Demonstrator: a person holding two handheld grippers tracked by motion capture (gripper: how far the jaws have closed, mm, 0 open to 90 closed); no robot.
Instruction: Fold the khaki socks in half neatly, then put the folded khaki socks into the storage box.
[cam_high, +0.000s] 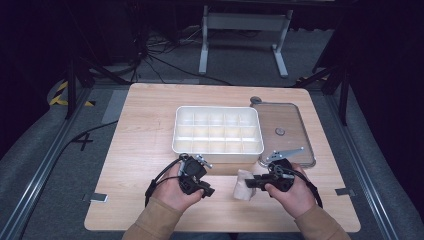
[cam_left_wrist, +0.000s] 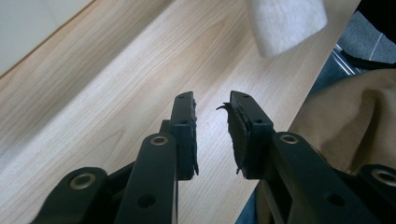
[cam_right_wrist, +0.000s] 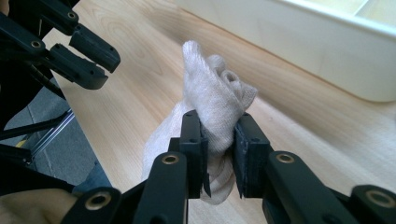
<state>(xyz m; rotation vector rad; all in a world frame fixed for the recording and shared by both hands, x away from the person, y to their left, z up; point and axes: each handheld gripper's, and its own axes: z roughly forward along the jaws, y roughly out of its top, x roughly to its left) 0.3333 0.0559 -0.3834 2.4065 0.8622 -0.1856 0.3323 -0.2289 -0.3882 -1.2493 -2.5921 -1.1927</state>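
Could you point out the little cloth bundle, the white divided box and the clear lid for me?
cloth bundle (cam_right_wrist: 212, 100): right gripper view, its bunched middle.
white divided box (cam_high: 218, 148): high view, near wall.
clear lid (cam_high: 287, 117): high view, bare panel.

**Black claws, tan sleeves**

Both forearms in tan knit-cuffed sleeves (cam_high: 155, 220). Left claw (cam_left_wrist: 212, 130): matte black, two flat jaws, brass-ringed screw holes on the linkage arms, frayed black pad edges. Right claw (cam_right_wrist: 218, 154): same black build, brass rivets. Black cables loop off each body. Grey three-cornered plate (cam_high: 284, 154) tops the right one.
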